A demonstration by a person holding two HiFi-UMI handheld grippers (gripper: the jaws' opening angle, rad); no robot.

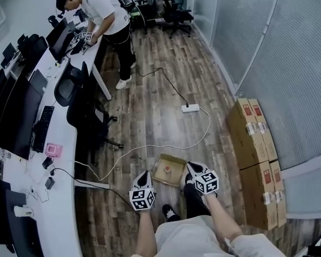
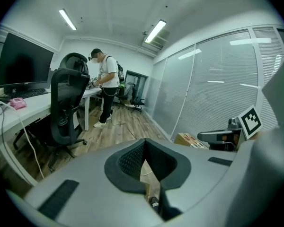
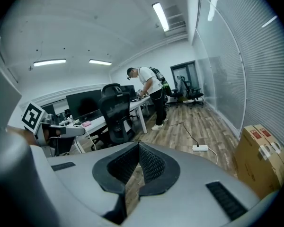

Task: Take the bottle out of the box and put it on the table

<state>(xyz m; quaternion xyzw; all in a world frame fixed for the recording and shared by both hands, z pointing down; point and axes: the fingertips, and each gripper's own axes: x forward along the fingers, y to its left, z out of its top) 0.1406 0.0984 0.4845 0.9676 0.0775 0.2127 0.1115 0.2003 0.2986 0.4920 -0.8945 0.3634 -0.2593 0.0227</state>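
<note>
On wood-plank floor (image 1: 166,63), open box (image 1: 159,174) holding bottle (image 1: 167,169), white desk (image 1: 59,197), stacked cartons (image 1: 251,138).

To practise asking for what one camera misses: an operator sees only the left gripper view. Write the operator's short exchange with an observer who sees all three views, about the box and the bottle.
Operator: I can't make out the box in my view. Where is it?
Observer: The head view shows it open on the floor, between the left gripper and the right gripper.
Operator: Is the bottle in it?
Observer: Yes. The head view shows it standing inside the box, with an orange cap.
</note>
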